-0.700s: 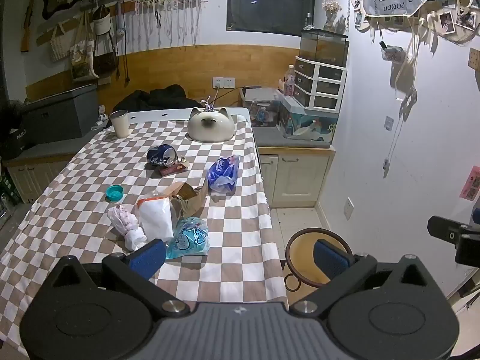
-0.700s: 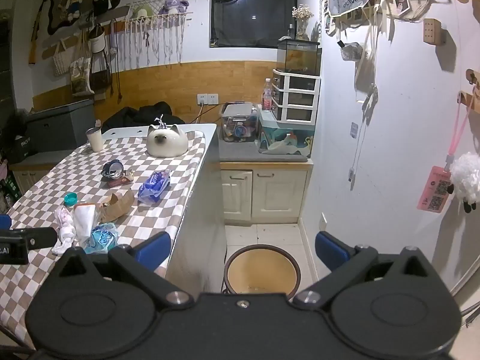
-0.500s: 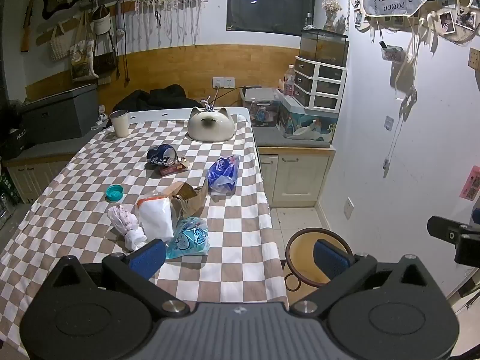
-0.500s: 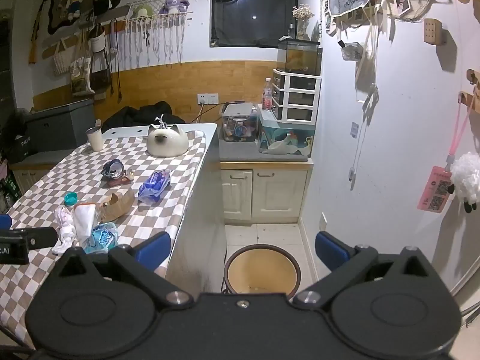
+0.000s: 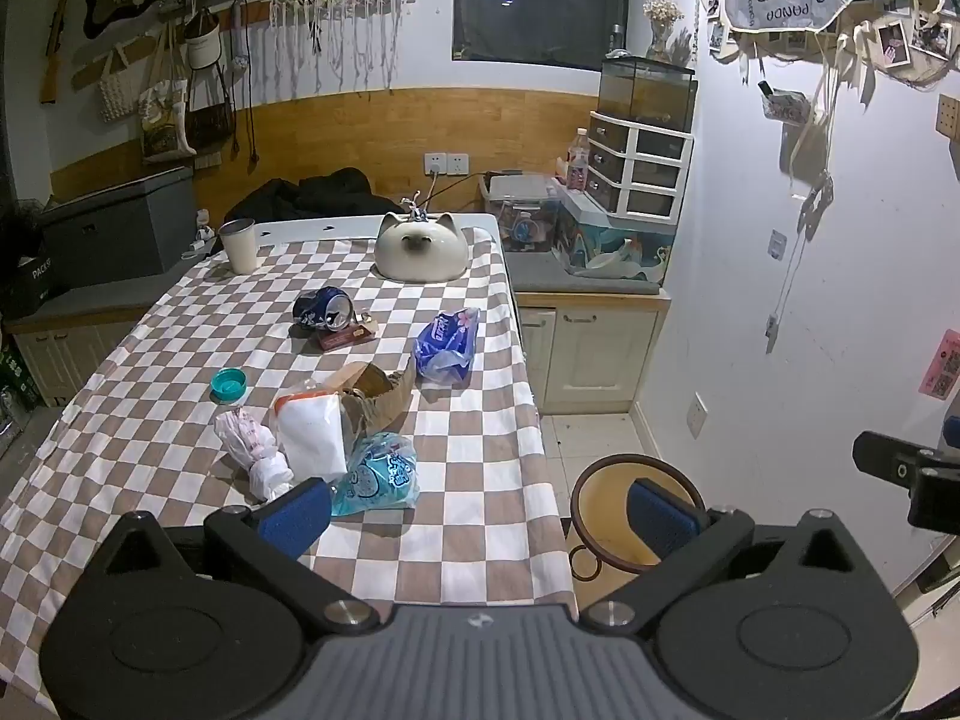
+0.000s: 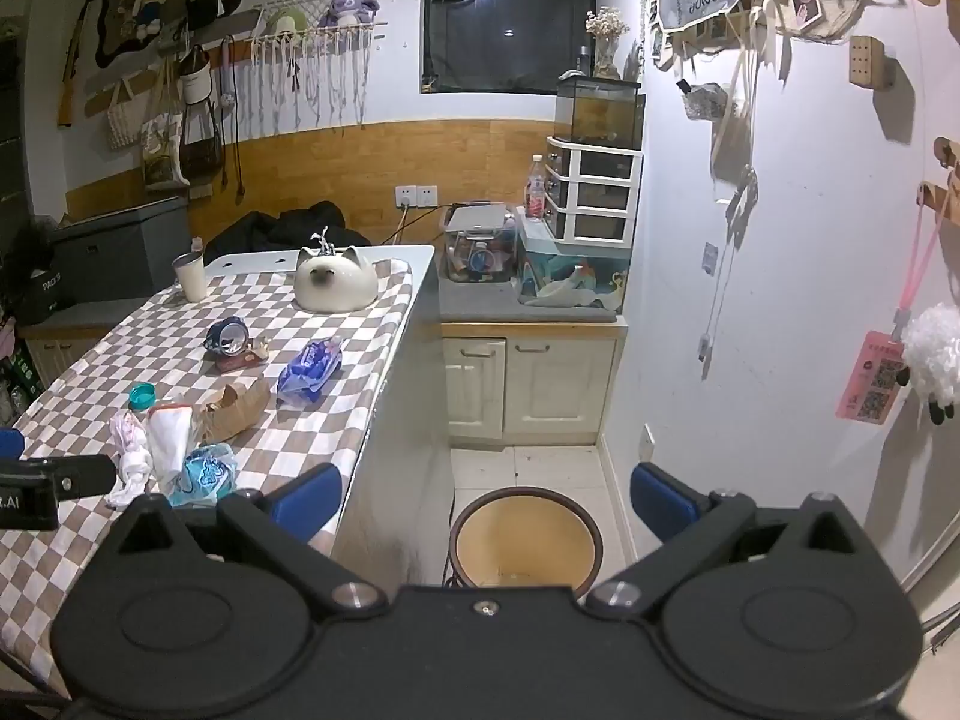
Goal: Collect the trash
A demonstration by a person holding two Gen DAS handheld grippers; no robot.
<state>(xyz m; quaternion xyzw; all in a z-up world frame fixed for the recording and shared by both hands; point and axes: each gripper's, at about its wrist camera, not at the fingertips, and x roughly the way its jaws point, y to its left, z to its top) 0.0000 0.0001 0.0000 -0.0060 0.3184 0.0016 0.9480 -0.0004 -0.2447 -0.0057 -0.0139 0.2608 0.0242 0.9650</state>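
The left gripper [image 5: 480,516], released and empty, hangs nearest the light-blue wrapper [image 5: 378,474] lying just ahead-left on the tabletop [image 5: 480,480]. The right gripper [image 6: 483,495], also released, faces the bin [image 6: 525,531] on the floor to the right.

1. Left wrist view: from above the near end of the brown-and-white checked tablecloth table [image 5: 468,480], angled down, littered top close ahead.
2. Right wrist view: beside the table, over the round brown-rimmed bin [image 6: 525,540].
3. Both share table and bin [image 5: 606,480].
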